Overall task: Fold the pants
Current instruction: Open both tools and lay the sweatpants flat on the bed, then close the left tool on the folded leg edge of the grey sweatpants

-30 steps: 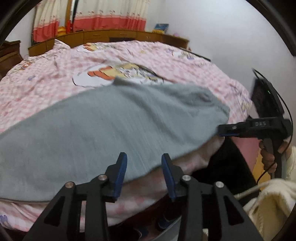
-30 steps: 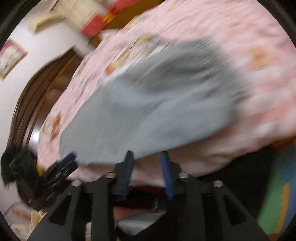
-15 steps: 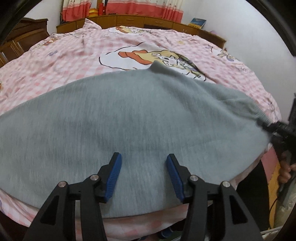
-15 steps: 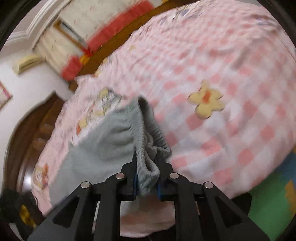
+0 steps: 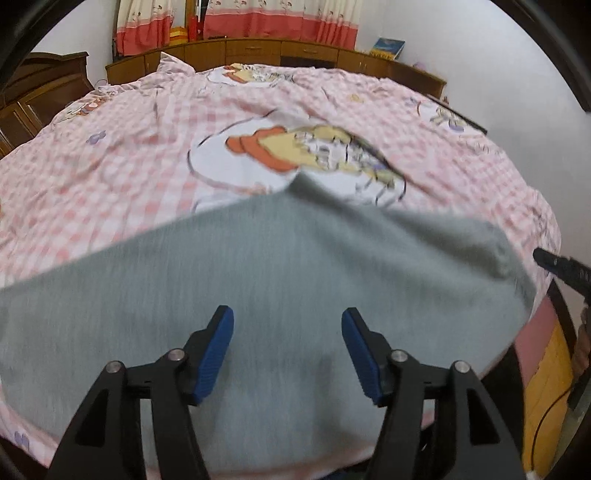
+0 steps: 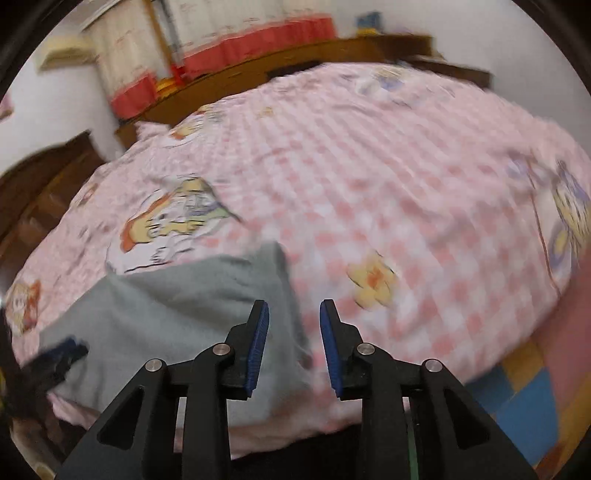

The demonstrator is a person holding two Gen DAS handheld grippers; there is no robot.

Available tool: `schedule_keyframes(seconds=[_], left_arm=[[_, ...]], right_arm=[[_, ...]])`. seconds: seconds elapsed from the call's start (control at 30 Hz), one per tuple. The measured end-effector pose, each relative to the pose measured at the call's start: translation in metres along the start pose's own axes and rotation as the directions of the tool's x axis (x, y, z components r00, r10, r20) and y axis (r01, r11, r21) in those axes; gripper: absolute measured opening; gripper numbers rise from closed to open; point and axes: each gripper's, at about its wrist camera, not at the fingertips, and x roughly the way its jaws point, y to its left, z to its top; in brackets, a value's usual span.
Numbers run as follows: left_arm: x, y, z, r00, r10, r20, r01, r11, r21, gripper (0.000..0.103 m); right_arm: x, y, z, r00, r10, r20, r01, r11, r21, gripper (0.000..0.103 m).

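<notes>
Grey pants (image 5: pixel 280 288) lie flat across the near part of a pink checked bedspread (image 5: pixel 140 155). My left gripper (image 5: pixel 287 349) hovers open over the middle of the cloth, nothing between its blue pads. In the right wrist view the pants (image 6: pixel 177 306) end at a bunched edge just left of my right gripper (image 6: pixel 294 343), which is open and holds nothing. The right gripper's black tip (image 5: pixel 561 266) shows at the right edge of the left wrist view, just off the pants' right end. The left gripper's tip (image 6: pixel 59 356) shows blurred at the far left.
The bed fills most of both views, with a cartoon print (image 5: pixel 306 151) beyond the pants. Wooden cabinets (image 5: pixel 280 51) and red-trimmed curtains (image 5: pixel 258 22) stand behind. A wooden wardrobe (image 5: pixel 33 92) is at left. Coloured floor mats (image 6: pixel 524 402) lie beside the bed.
My right gripper was shut on the bunched end of the pants half a second ago; it has let go and stands open. The left gripper stayed open and widened over the cloth.
</notes>
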Motion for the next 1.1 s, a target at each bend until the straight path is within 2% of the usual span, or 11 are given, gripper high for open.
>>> schedule_keyframes(seconds=[0.07, 0.13, 0.23, 0.3, 0.33, 0.4, 0.43, 0.7, 0.93, 1.03, 1.1], left_arm=[[0.008, -0.004, 0.015, 1.0, 0.0, 0.015, 0.0, 1.0, 0.006, 0.064], [0.017, -0.008, 0.025, 1.0, 0.016, 0.018, -0.016, 1.0, 0.007, 0.068], [0.036, -0.009, 0.036, 0.999, 0.034, 0.015, -0.034, 0.999, 0.011, 0.071], [0.053, -0.004, 0.04, 0.997, 0.076, -0.001, -0.076, 0.997, 0.01, 0.071], [0.059, -0.001, 0.041, 0.996, 0.09, -0.004, -0.09, 0.996, 0.009, 0.072], [0.069, 0.008, 0.039, 0.993, 0.114, 0.004, -0.114, 0.993, 0.002, 0.076], [0.072, 0.014, 0.039, 0.993, 0.119, 0.014, -0.118, 0.993, -0.012, 0.077], [0.075, 0.022, 0.038, 0.992, 0.125, 0.022, -0.124, 0.992, -0.021, 0.082], [0.034, 0.044, 0.017, 0.981, 0.195, 0.022, -0.194, 0.981, -0.022, 0.082], [0.01, 0.068, 0.0, 0.962, 0.271, 0.023, -0.27, 0.962, -0.036, 0.082], [-0.006, 0.089, -0.013, 0.953, 0.302, 0.011, -0.301, 0.951, -0.067, 0.082]], right_arm=[[0.011, 0.019, 0.008, 0.991, 0.127, -0.033, -0.128, 0.991, -0.039, 0.029], [0.03, 0.034, 0.013, 0.985, 0.155, -0.077, -0.16, 0.985, -0.061, 0.029], [0.064, 0.057, 0.015, 0.986, 0.111, -0.128, -0.127, 0.985, -0.118, 0.029], [0.092, 0.062, 0.013, 0.99, 0.022, -0.143, -0.041, 0.99, -0.134, 0.027], [0.1, 0.059, 0.011, 0.989, -0.021, -0.145, 0.001, 0.991, -0.137, 0.023], [0.12, 0.048, 0.009, 0.99, -0.062, -0.123, 0.047, 0.992, -0.119, 0.001], [0.125, 0.041, 0.008, 0.993, -0.054, -0.108, 0.043, 0.993, -0.106, 0.0], [0.125, 0.033, 0.004, 0.997, 0.0, -0.074, -0.008, 0.995, -0.101, 0.0], [0.117, 0.036, 0.002, 0.999, 0.006, -0.044, -0.011, 0.994, -0.111, 0.0], [0.112, 0.04, 0.004, 0.998, 0.005, -0.061, -0.012, 0.993, -0.12, 0.006], [0.106, 0.044, 0.007, 0.997, 0.006, -0.082, -0.015, 0.994, -0.109, 0.017]])
